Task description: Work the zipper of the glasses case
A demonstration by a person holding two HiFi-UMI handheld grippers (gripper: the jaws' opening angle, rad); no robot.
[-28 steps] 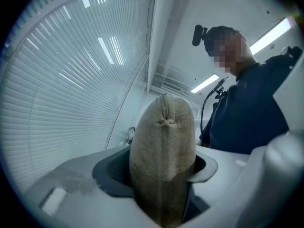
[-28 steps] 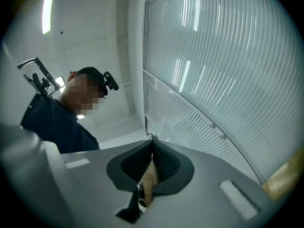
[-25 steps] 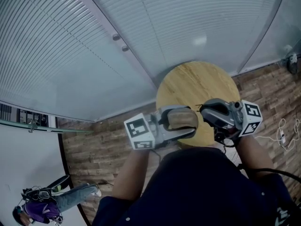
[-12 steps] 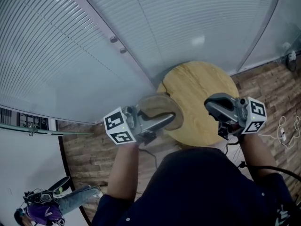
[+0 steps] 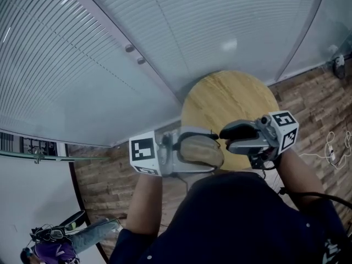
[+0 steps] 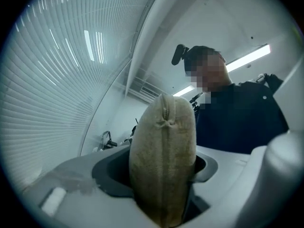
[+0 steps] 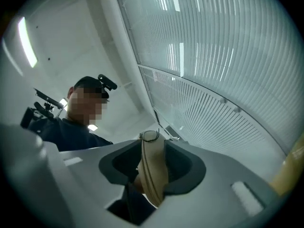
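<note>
Left gripper (image 5: 213, 150) clamped tight on glasses case (image 5: 198, 151) | right gripper (image 5: 225, 139) jaws just been opening, case tip loosely between them

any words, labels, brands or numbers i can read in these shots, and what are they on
None: no readable text in any view.
The white cube at the left and the white cube at the right carry only black square marker patterns, no letters or digits.
The tan fabric glasses case shows no label or brand.

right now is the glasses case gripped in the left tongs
Yes, the left gripper view shows the tan glasses case clamped between the left tongs.
</note>
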